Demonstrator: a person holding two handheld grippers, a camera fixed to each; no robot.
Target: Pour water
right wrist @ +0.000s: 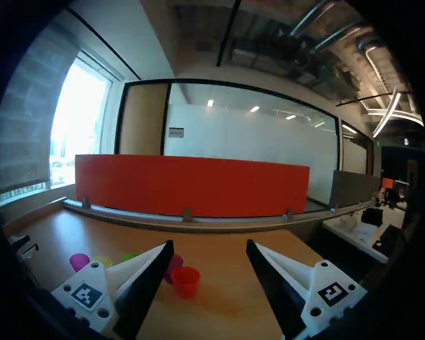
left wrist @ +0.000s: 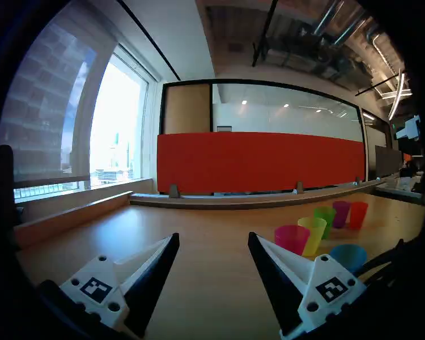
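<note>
Left gripper view: cups (left wrist: 314, 232) stand right of jaws.

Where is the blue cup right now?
In the left gripper view, the blue cup stands at lower right on the desk, nearest the camera, just right of the yellow cup and pink cup.

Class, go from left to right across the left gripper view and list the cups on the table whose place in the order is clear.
pink cup → yellow cup → green cup → purple cup → orange cup
</note>
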